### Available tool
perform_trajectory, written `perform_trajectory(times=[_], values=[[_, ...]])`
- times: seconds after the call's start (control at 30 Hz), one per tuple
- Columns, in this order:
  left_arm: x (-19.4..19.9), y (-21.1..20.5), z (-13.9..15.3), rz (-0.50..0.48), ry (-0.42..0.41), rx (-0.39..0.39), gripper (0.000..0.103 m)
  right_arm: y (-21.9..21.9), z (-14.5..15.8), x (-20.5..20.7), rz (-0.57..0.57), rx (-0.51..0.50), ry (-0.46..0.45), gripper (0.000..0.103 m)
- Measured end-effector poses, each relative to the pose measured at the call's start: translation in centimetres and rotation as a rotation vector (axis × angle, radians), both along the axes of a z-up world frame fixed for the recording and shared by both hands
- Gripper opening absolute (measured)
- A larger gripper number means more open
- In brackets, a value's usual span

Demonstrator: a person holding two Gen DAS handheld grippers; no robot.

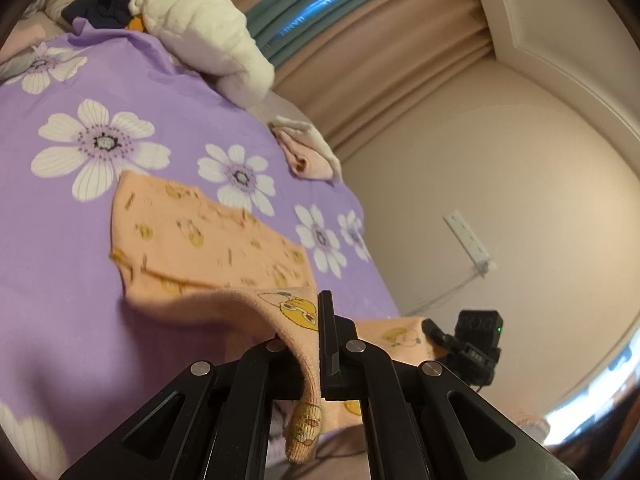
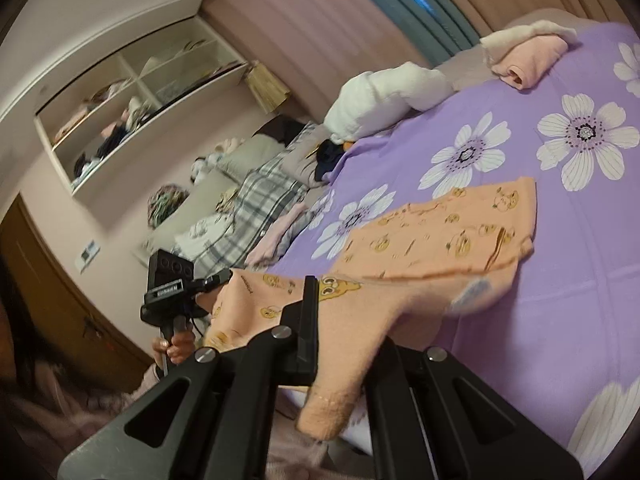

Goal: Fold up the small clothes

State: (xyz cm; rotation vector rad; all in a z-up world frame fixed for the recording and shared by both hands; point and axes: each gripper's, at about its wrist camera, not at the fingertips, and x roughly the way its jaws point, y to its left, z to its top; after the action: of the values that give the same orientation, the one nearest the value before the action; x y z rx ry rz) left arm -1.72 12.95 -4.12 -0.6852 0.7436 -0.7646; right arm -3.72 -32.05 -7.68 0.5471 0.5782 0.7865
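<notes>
A small peach garment with yellow cartoon prints [image 1: 208, 240] lies partly on the purple flowered bed [image 1: 60, 220], its near edge lifted. My left gripper [image 1: 316, 344] is shut on one lifted cuffed end of it. My right gripper [image 2: 340, 332] is shut on the other lifted end of the garment [image 2: 432, 236], whose cuff hangs down between the fingers. The right gripper also shows in the left wrist view [image 1: 476, 344], and the left gripper shows in the right wrist view [image 2: 172, 288], both at the bed's near edge.
A rolled white towel [image 1: 208, 32] and a folded pink cloth [image 1: 308, 152] lie at the far side of the bed [image 2: 560, 280]. Dark clothes [image 1: 100, 8], a plaid pillow [image 2: 256, 208], wall shelves [image 2: 132, 108], curtains [image 1: 360, 40] and a wall socket [image 1: 468, 240] are around.
</notes>
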Motion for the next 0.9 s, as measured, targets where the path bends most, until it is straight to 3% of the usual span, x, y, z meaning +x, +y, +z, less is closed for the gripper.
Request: perform_trajectory(times=[0.37, 0.6, 0.9], values=[[10.1, -0.3, -3.5, 0.082, 0.141, 0.019, 0.000, -0.8, -1.3, 10.7, -0.090, 0.028, 0.119, 0.004], [15.2, -0.8, -6.2, 0.123, 0.254, 0.058, 0.000, -2.1, -4.4, 17.1, -0.153, 0.063, 0.258, 0.004], [20.7, -2.0, -10.8, 0.141, 0.451, 0.135, 0.000, -3.0, -8.7, 22.2, -0.212, 0.041, 0.473, 0.006]])
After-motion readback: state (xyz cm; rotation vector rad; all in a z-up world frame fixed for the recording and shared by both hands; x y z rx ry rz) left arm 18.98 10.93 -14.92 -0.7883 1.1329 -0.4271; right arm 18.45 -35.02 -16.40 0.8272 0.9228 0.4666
